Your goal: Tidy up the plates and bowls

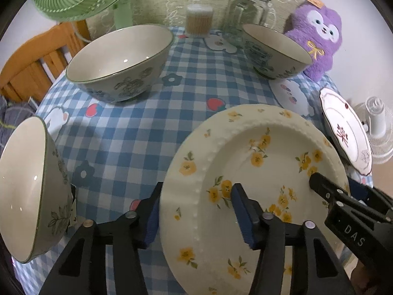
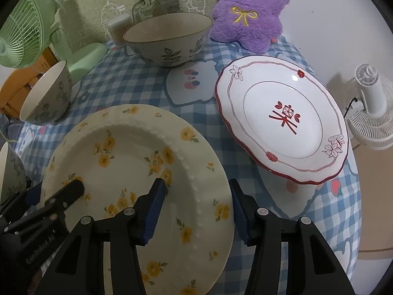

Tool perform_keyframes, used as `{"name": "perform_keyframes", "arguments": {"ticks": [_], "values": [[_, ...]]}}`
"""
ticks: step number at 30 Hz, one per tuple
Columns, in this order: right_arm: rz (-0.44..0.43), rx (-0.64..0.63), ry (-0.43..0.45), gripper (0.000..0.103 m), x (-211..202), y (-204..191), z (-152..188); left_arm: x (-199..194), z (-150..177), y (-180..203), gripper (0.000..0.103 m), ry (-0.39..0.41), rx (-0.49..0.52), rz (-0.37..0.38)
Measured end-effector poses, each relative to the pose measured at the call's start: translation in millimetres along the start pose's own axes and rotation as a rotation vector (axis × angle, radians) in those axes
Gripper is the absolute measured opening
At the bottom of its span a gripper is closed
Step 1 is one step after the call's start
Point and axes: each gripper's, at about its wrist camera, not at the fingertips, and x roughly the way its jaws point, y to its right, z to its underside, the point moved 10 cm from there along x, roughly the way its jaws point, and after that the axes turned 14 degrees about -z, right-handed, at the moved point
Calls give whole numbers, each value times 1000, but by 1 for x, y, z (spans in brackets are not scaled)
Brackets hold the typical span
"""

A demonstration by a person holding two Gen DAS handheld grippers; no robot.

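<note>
A cream plate with yellow flowers (image 1: 258, 152) (image 2: 127, 152) lies on the blue checked tablecloth (image 1: 137, 127). My left gripper (image 1: 197, 189) (image 2: 55, 190) straddles its left rim, one pad against the outer edge and one inside the well. My right gripper (image 2: 196, 186) (image 1: 336, 184) straddles the opposite rim the same way. Both look shut on the rim. A white plate with red trim (image 2: 282, 120) (image 1: 343, 130) lies to the right. Three leaf-patterned bowls stand around: one at the far left (image 1: 120, 61) (image 2: 46, 95), one at the back (image 1: 272, 51) (image 2: 169, 39), one close on the left (image 1: 27, 191) (image 2: 9, 172).
A green fan (image 2: 27, 34), a glass jar (image 1: 248, 12), a toothpick holder (image 1: 199, 19) and a purple plush toy (image 2: 248, 12) line the back of the table. A white fan (image 2: 371, 103) stands beyond the right edge. A wooden chair (image 1: 34, 61) is at the left.
</note>
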Motion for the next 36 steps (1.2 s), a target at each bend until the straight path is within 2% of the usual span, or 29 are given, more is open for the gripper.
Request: {"name": "perform_keyframes", "arguments": {"ticks": [4, 18, 22, 26, 31, 36], "values": [[2, 14, -9, 54, -1, 0, 2, -3, 3, 2, 56, 26, 40, -42], [-29, -7, -51, 54, 1, -11, 18, -8, 17, -10, 56, -35, 42, -34], [-25, -13, -39, 60, 3, -12, 17, -9, 16, -6, 61, -16, 43, -73], [-34, -13, -27, 61, 5, -13, 15, -8, 17, -7, 61, -12, 41, -64], [-31, -21, -26, 55, 2, -10, 15, -9, 17, -8, 59, -20, 30, -53], [-25, -9, -31, 53, -3, -11, 17, -13, 18, -8, 58, -23, 36, -61]]}}
